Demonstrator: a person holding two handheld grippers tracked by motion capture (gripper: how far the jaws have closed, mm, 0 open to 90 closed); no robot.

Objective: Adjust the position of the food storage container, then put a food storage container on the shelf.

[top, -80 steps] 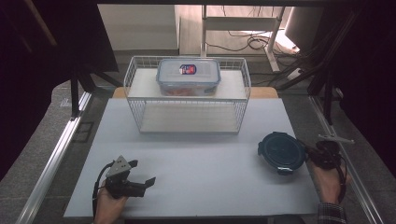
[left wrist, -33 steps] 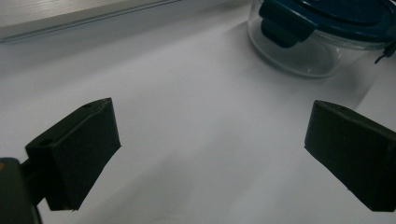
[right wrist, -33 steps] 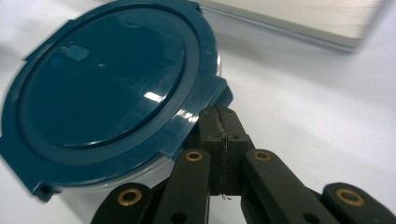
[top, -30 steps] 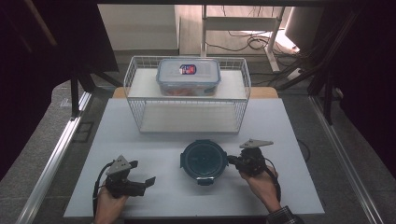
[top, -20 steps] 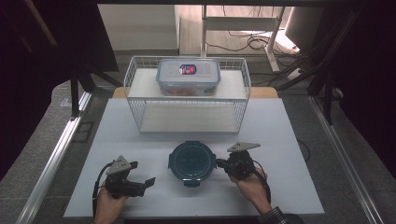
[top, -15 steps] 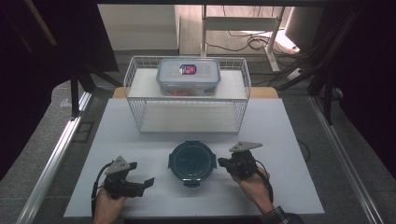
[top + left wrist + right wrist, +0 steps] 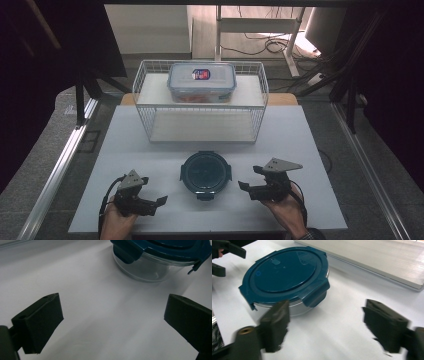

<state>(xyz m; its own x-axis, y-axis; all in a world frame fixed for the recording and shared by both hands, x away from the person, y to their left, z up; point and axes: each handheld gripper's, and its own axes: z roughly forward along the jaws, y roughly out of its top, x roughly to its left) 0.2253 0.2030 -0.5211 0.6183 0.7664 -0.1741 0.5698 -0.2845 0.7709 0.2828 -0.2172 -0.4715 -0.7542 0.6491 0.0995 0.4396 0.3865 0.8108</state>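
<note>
Left gripper at 7 o'clock on the white surface, parked, fingers spread wide, nothing between. Unmoved across the last few seconds.

Right gripper at 5 o'clock, fingers released: have just been opening, nothing between them now. In the right gripper view, motion-blurred, apart from the container, backing off toward 3 o'clock.

Round container with dark blue clip lid near centre-front, between the two grippers, touching neither. Upright, lid on, flaps down as far as visible. Glass body visible in the left gripper view. Moved: a few seconds ago sat at the right edge near 3 o'clock, then carried in by the right gripper; since half a second ago resting at the same spot, grip let go.

Farther back at 12 o'clock: white wire basket with rectangular lidded box on its upper shelf, unchanged.

Judgement: relocation to centre-front looks done, release confirmed. Likely next either lid opening with both grippers or handover to the left one; left well placed for that. Clip flaps small, so precise finger placement needed.
</note>
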